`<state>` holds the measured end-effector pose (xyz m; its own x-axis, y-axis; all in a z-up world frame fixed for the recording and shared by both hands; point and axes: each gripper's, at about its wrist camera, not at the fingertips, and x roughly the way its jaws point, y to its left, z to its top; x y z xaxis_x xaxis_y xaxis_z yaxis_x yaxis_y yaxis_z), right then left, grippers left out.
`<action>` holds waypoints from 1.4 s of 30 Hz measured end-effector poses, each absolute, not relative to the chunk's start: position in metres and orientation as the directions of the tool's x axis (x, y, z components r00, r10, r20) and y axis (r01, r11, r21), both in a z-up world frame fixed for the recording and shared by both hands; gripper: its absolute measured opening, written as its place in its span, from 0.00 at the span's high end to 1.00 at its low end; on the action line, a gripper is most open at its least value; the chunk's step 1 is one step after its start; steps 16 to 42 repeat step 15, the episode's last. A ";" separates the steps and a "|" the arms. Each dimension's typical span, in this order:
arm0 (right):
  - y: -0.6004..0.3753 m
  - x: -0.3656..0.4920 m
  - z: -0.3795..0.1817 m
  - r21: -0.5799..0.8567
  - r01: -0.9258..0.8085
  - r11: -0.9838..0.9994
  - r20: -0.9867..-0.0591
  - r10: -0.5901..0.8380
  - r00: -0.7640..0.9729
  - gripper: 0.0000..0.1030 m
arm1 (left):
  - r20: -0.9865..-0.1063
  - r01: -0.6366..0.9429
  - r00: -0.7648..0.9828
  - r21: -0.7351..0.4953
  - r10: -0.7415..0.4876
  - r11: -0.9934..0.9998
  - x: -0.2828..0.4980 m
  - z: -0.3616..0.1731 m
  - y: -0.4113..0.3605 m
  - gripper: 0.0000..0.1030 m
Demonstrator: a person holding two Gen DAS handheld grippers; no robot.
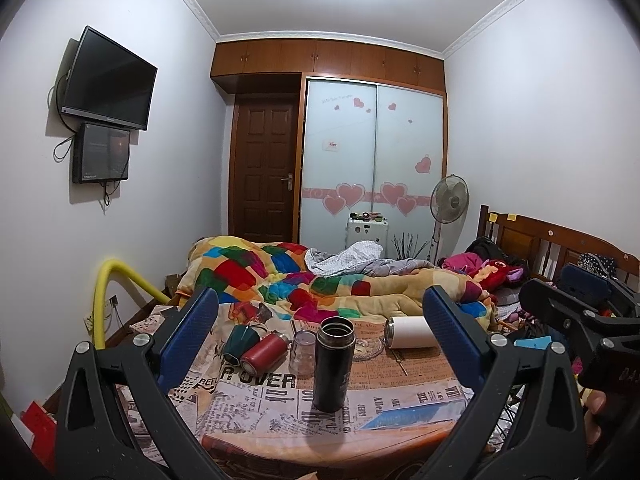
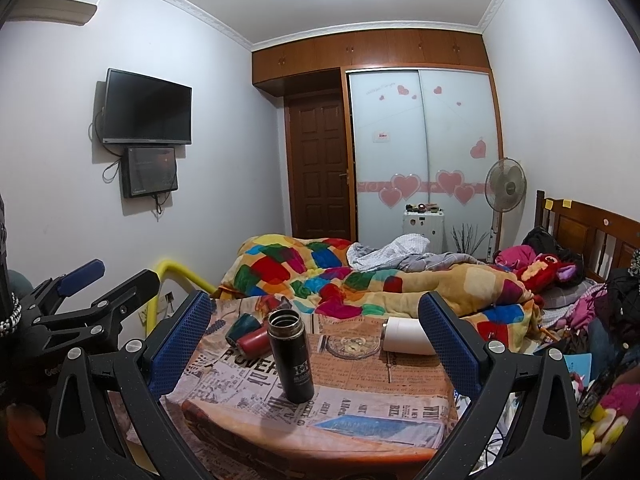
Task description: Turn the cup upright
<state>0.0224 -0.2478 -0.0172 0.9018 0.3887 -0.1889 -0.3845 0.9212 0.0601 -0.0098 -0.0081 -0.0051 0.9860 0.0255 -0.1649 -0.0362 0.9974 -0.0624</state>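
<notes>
A black flask stands upright with its mouth open near the front of the table; it also shows in the right wrist view. A white cup lies on its side at the back right. A red flask and a dark green cup lie on their sides at the back left. A clear glass stands mouth down behind the black flask. My left gripper is open and empty, held back from the table. My right gripper is open and empty too.
The table wears a newspaper-print cloth. A glass dish sits at the back middle. A bed with a patchwork quilt lies right behind the table. A yellow pipe stands at the left, clutter at the right.
</notes>
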 end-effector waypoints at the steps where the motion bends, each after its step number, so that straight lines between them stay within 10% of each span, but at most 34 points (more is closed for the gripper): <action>1: -0.249 0.022 -0.017 0.059 -0.383 0.922 -0.189 0.387 0.902 0.00 | -0.164 -0.037 0.986 -0.062 0.027 0.997 -0.010 -0.005 -0.007 0.00; 42: -0.243 0.024 -0.017 0.044 -0.385 0.922 -0.204 0.385 0.900 0.00 | -0.166 -0.038 0.986 -0.074 0.025 0.997 -0.013 -0.005 0.001 0.00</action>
